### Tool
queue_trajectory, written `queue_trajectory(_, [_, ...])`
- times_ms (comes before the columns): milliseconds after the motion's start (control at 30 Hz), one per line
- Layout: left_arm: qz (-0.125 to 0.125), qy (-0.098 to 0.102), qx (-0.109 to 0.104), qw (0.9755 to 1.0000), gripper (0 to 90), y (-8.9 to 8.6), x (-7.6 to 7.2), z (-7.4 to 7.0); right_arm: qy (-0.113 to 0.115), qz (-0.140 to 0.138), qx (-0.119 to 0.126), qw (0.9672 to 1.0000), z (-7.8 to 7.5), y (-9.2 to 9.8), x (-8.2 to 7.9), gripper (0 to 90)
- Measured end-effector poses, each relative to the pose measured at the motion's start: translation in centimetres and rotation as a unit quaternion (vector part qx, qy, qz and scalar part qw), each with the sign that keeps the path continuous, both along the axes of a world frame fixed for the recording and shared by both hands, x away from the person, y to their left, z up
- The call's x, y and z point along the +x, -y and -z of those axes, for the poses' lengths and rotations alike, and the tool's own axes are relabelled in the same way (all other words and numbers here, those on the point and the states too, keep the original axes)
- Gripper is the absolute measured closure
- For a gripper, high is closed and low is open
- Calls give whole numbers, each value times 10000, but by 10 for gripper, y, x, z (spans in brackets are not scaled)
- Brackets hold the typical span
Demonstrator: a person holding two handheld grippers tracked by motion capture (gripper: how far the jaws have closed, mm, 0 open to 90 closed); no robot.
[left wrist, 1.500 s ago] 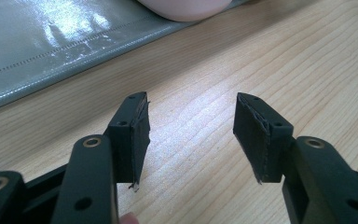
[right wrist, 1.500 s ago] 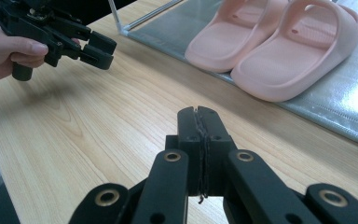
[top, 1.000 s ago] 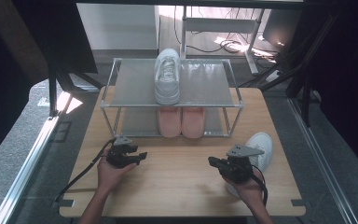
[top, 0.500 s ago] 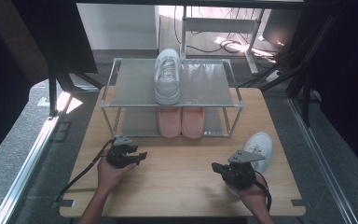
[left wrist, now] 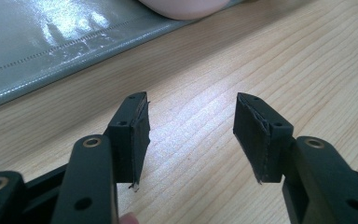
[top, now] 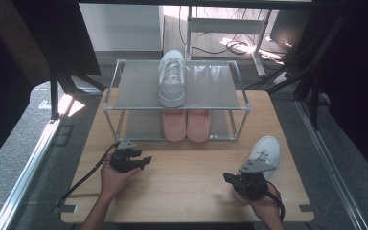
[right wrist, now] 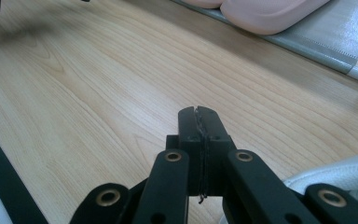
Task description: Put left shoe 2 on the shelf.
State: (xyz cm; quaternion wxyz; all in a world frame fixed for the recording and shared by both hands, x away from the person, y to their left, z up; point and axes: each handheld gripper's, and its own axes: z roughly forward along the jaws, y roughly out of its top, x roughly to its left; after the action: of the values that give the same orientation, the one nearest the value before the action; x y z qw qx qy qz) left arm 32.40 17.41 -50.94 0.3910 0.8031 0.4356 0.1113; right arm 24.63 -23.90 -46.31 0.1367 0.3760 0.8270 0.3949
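- My right gripper (top: 234,180) is clamped shut on nothing, pads meeting over bare table (top: 187,182).
- The white shoe (top: 263,154) lies just beside it on the table; my gripper hides the heel, perhaps touching it.
- My left gripper (left wrist: 191,135) gapes wide, empty.
- The pink slippers (top: 187,125) sit half hidden under the rack (top: 139,86).

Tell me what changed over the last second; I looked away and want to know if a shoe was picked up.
No shoe was taken. The right gripper slid toward the table's near edge beside the white shoe, jaws shut on nothing. The left gripper kept its place, jaws open. The shoe on the rack and the pink pair stayed put.
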Motion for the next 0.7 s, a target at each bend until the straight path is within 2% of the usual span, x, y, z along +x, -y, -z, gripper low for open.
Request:
queue_trajectory(333, [-19,-5,-18,10000,466,-1,0,0,-12,62,-205,9998,4,3,-4,900])
queue_trajectory(700, [-29,7,-19,10000,465,-1,-1,-2,-16,143,-310,9994,6,7,-8,900])
